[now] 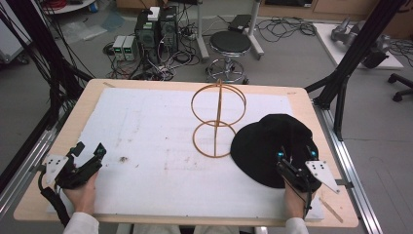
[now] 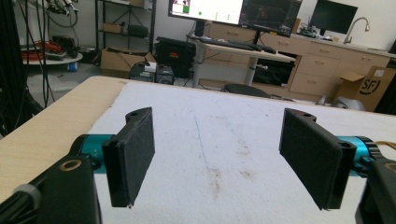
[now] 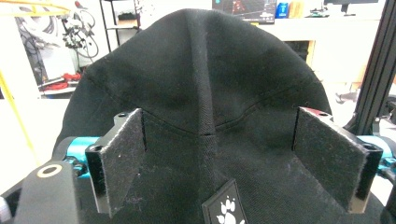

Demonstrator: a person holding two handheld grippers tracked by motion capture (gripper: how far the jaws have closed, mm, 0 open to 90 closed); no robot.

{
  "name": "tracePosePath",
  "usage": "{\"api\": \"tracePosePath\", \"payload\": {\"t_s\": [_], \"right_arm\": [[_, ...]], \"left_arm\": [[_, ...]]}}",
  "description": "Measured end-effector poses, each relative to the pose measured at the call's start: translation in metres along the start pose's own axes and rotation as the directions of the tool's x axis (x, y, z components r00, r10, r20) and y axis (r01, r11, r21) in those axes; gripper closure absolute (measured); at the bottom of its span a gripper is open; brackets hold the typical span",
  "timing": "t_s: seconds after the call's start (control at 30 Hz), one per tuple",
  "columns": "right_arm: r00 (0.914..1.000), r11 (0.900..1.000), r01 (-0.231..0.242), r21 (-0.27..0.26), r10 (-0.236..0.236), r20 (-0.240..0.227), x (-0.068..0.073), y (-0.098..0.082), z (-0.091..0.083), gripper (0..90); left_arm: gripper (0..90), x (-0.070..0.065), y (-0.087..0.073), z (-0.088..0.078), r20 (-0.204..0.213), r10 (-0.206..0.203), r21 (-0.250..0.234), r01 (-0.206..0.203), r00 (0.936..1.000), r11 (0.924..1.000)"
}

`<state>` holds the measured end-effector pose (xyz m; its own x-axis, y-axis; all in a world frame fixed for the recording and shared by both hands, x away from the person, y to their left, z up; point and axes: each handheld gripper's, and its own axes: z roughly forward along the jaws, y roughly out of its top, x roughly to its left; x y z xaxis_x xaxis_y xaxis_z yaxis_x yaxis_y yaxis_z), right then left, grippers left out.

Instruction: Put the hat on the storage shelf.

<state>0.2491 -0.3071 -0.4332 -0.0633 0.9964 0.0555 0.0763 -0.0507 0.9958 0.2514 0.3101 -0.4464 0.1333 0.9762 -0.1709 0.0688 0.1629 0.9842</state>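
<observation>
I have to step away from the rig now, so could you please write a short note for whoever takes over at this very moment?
Left gripper: open, holding nothing, over the white mat near the table's left edge.
Right gripper: open, jaws apart over the black cap, not clamped on it.
The cap lies on the mat at the right, its rim beside the base ring of the wooden ring stand, which stands upright mid-table with nothing on it.
Done: right gripper lined up on the cap.
Left: probably grip the cap and lift it, perhaps onto the stand.

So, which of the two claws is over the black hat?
The right claw. It is open, with its jaws on either side of the hat. The left claw, also open, is over bare white cloth, far from the hat.
</observation>
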Motion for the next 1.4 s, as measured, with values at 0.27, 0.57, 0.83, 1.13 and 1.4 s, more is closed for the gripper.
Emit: {"api": "tracePosePath", "payload": {"t_s": [0.27, 0.57, 0.83, 1.13, 1.4], "right_arm": [[0.9968, 0.996, 0.08, 0.035, -0.08, -0.003, 0.002, -0.002, 0.015, 17.1], [0.9987, 0.996, 0.05, 0.079, -0.051, 0.006, -0.003, -0.006, 0.024, 17.1], [0.998, 0.997, 0.062, 0.054, -0.062, 0.008, -0.003, -0.006, 0.026, 29.8], [0.9995, 0.996, 0.013, 0.093, -0.011, -0.029, -0.004, -0.003, 0.024, 65.5], [0.999, 0.993, 0.013, 0.114, -0.008, -0.044, -0.002, 0.0, 0.023, 84.5]], "left_arm": [[26.9, -0.002, -0.001, 0.002, 0.001, 0.01, 0.01, -0.01, 1.0, 0.9999], [26.9, -0.003, -0.001, 0.002, 0.007, 0.013, 0.012, -0.013, 0.9999, 0.9998], [27.0, -0.003, -0.001, 0.001, 0.006, 0.014, 0.013, -0.014, 0.9999, 0.9998], [26.9, -0.003, -0.001, 0.001, 0.008, 0.016, 0.011, -0.016, 0.9998, 0.9998], [27.0, -0.003, -0.001, 0.0, 0.006, 0.016, 0.01, -0.016, 0.9998, 0.9998]]}}
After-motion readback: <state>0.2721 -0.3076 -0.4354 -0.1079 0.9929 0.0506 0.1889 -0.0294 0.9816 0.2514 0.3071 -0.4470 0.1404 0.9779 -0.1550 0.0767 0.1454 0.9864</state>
